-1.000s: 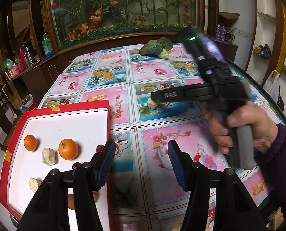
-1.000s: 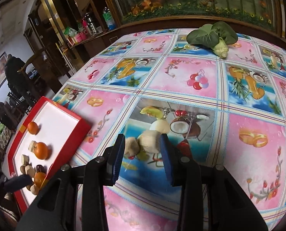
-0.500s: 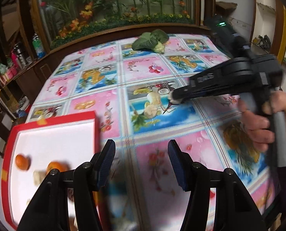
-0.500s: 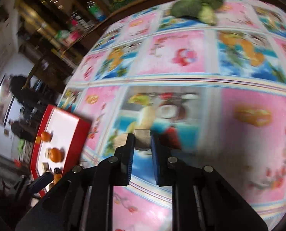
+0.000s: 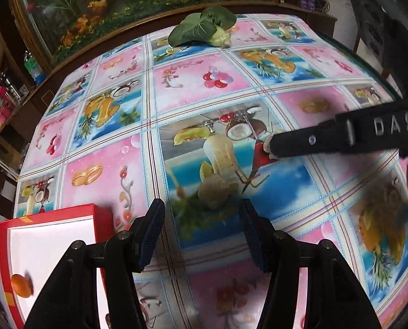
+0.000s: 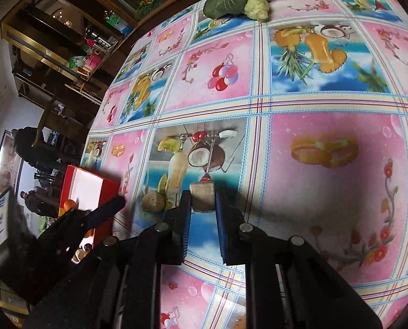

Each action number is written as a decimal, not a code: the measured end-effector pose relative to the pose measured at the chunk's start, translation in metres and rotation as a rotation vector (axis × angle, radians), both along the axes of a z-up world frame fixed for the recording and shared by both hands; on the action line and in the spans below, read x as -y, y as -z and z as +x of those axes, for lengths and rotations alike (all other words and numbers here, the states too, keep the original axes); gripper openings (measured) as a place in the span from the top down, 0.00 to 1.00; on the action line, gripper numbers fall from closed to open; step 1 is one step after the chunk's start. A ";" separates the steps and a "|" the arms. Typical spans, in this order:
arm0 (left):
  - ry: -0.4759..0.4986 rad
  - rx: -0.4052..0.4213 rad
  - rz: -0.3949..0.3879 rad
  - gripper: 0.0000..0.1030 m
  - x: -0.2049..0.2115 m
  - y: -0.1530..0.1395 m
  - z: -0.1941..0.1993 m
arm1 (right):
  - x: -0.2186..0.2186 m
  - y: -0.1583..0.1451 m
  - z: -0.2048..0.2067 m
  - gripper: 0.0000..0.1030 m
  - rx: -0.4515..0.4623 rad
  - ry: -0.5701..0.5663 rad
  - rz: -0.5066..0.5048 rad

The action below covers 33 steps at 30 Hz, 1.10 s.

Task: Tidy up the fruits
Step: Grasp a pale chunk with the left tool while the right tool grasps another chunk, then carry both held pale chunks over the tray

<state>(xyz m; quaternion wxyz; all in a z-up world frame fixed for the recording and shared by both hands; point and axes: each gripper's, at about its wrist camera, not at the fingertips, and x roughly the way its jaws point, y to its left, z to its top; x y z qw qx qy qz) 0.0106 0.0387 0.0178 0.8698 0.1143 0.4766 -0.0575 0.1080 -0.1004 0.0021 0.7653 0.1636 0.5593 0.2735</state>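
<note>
My right gripper [image 6: 203, 192] is shut on a beige fruit piece [image 6: 202, 201], held just over the printed tablecloth. In the left wrist view its black finger [image 5: 313, 142] reaches in from the right with the piece showing at its tip. A second beige piece [image 5: 213, 193] lies on the cloth just ahead of my left gripper [image 5: 201, 213], whose jaws are closing with the pads not touching it. The red box [image 5: 53, 213] with a white floor sits at the lower left and holds an orange [image 5: 21, 285].
A green leafy vegetable [image 5: 201, 28] lies at the table's far edge, below a flower-painted panel. A dark sideboard with bottles [image 5: 33, 65] stands to the left. People stand far off on the left in the right wrist view. The table's edge curves down the right side.
My right gripper has shut on the beige piece and rolled. My left gripper has moved right, away from the red box, until the second piece lies before its fingertips.
</note>
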 end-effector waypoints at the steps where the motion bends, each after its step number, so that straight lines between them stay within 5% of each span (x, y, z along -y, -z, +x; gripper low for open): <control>1: 0.006 0.001 0.001 0.51 0.001 0.000 0.001 | -0.001 0.000 0.000 0.81 -0.001 0.004 0.002; 10: 0.058 -0.003 -0.057 0.78 0.008 0.000 0.006 | -0.005 -0.001 -0.002 0.79 0.018 0.009 -0.014; 20: 0.028 0.035 -0.046 0.78 0.008 -0.002 -0.001 | -0.006 -0.001 -0.002 0.80 0.031 0.006 -0.023; 33: -0.127 0.275 0.012 0.78 -0.028 -0.055 -0.062 | -0.034 -0.017 -0.033 0.80 0.124 -0.086 0.022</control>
